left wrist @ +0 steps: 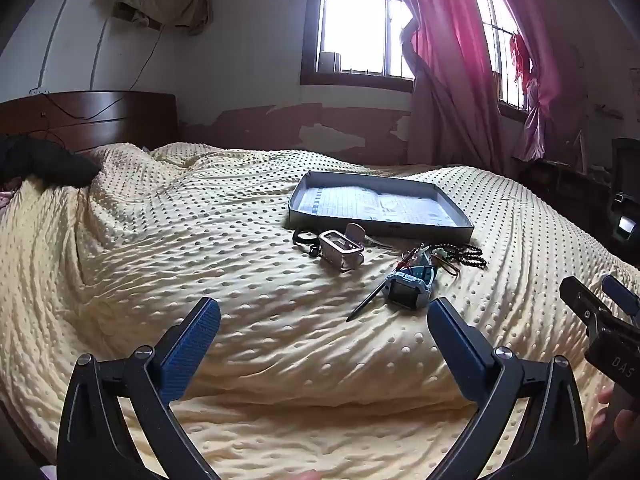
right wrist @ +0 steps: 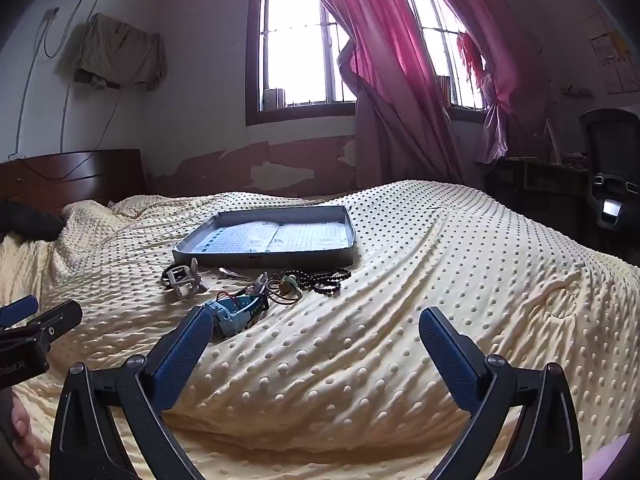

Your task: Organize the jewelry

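A shallow grey tray [left wrist: 466,227] [right wrist: 264,258] lined with printed paper lies on the yellow dotted bedspread. In front of it sits a small heap: a pink watch [left wrist: 340,250] [right wrist: 184,280], a blue watch [left wrist: 408,286] [right wrist: 236,312], a string of dark beads [left wrist: 466,255] [right wrist: 328,278], hair ties [right wrist: 286,294] and a thin dark stick [left wrist: 366,300]. My left gripper [left wrist: 324,340] hovers open short of the blue watch. My right gripper [right wrist: 316,340] is open too, its left finger [right wrist: 188,344] just in front of the blue watch. Neither holds anything.
The bedspread [left wrist: 200,260] is rumpled, with a dark garment [left wrist: 44,160] at the headboard end. Beyond the bed are pink curtains [right wrist: 400,60], a dark desk and an office chair [right wrist: 608,152]. The other gripper's body shows at each view's edge [left wrist: 600,320] [right wrist: 32,332].
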Available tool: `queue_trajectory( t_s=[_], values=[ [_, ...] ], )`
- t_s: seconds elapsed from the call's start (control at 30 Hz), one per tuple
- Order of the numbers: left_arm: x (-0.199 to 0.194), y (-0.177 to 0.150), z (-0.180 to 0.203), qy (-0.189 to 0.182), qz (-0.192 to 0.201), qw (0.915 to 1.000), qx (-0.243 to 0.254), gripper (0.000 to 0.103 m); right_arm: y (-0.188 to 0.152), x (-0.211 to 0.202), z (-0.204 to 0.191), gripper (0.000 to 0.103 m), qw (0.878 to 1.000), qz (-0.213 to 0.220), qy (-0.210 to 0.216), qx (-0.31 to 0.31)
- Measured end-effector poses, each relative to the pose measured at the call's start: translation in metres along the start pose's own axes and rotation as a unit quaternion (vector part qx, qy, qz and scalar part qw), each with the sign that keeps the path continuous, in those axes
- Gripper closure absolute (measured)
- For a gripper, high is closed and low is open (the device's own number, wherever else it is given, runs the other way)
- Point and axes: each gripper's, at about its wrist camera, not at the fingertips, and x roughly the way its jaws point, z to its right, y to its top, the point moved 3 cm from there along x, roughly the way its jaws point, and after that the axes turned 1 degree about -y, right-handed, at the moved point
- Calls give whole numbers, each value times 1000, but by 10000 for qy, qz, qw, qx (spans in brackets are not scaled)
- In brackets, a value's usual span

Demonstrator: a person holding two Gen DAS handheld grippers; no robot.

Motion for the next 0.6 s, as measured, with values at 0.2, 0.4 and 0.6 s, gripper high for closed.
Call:
queue_trajectory(
  t_s=[0.2, 0.4, 0.6],
  values=[
    [1, -8, 2, 30, 16, 10000, -19, 1, -3, -1, -1, 0, 10000, -4, -10, -10],
    [5, -2, -3, 4, -120, 9999, -73, 1, -1, 0, 1, 0, 10000, -39, -31, 21],
    [5, -1, -3, 10, -123, 9999, -34, 1, -2, 0, 2, 0, 10000, -62, -21, 25]
  ],
)
